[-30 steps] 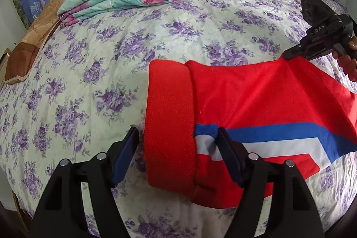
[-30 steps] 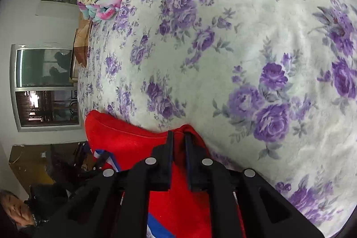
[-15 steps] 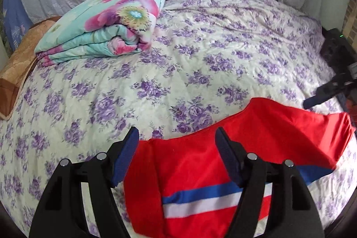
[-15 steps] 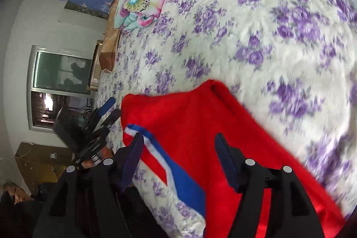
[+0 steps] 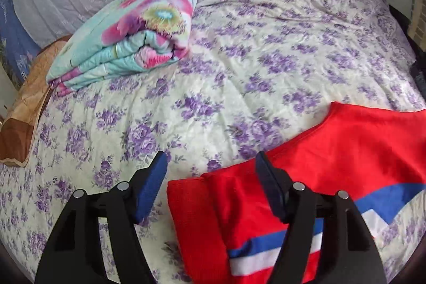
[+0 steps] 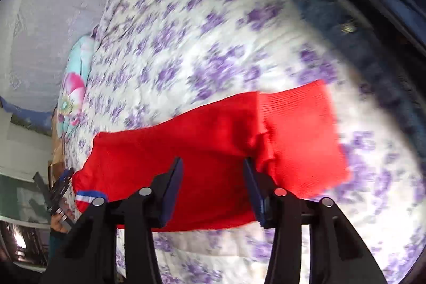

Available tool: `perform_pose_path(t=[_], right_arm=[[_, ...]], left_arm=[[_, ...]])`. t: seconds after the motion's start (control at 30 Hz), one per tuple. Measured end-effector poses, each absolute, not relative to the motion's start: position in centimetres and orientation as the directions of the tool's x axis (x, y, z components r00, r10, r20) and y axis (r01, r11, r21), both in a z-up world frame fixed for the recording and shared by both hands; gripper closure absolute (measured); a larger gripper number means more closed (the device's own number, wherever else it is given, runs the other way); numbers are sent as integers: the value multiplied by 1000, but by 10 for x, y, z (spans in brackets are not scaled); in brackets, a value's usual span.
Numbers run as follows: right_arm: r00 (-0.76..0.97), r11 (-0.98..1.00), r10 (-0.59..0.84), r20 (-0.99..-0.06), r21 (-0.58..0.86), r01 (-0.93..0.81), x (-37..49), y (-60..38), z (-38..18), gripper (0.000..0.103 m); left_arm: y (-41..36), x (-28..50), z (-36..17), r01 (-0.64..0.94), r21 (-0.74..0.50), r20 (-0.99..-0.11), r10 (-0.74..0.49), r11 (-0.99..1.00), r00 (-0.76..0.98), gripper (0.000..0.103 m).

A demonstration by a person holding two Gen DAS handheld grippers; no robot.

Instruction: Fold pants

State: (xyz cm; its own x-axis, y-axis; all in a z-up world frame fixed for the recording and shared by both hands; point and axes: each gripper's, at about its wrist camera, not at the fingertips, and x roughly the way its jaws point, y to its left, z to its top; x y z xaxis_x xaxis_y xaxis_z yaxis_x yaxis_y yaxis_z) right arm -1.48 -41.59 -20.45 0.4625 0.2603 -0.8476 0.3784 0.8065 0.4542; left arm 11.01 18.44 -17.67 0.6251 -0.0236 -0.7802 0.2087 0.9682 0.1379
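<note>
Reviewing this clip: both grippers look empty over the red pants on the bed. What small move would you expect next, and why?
Probably the right gripper comes down onto the ribbed cuff of the red pants and closes on it. Its jaws have just been closing, stand apart above the cloth beside that cuff and pinch nothing. The left gripper is open and empty too, over the other ribbed end, so a fresh two-handed grasp seems likely.

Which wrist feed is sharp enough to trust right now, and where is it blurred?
Left wrist view: sharp, evenly lit, red pants and bedspread crisp, fisheye bending at edges. Right wrist view: motion blur smears the bedspread flowers; pants cuff softer, right edge dark.
</note>
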Motion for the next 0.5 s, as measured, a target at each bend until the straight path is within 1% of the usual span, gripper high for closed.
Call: perform_pose_path(t=[0.03, 0.07, 0.13, 0.27, 0.3, 0.37, 0.4, 0.43, 0.47, 0.5], right_arm=[[488, 813, 201, -849, 422, 400, -25, -422, -197, 37], [519, 820, 168, -838, 411, 398, -33, -427, -191, 28], [531, 833, 129, -837, 382, 400, -39, -434, -189, 26], [465, 831, 98, -880, 329, 448, -36, -440, -210, 26], [456, 819, 101, -884, 334, 467, -41, -444, -216, 26], [492, 773, 124, -861, 395, 497, -52, -451, -227, 27], [525, 745, 148, -838, 444, 499, -54, -456, -233, 33], [539, 716, 198, -819, 496, 491, -53, -459, -240, 63], [527, 694, 216, -822, 509, 509, -51, -462, -246, 83], [535, 680, 224, -815, 524, 513, -51, -466, -249, 85]], left_arm=[[179, 103, -171, 224, 139, -780, -33, 965, 625, 36], [173, 96, -167, 241, 139, -783, -42, 960, 621, 36], [161, 83, -165, 274, 130, -795, -64, 953, 603, 36], [147, 65, -184, 287, 132, -827, -54, 949, 560, 36], [147, 64, -191, 278, 129, -836, -46, 952, 547, 36], [151, 63, -209, 257, 185, -848, 21, 949, 530, 36], [153, 65, -220, 253, 229, -848, 65, 940, 526, 36], [156, 66, -228, 251, 271, -844, 104, 929, 526, 36], [159, 68, -235, 244, 309, -837, 141, 919, 529, 30], [163, 71, -238, 233, 335, -831, 170, 913, 529, 27]])
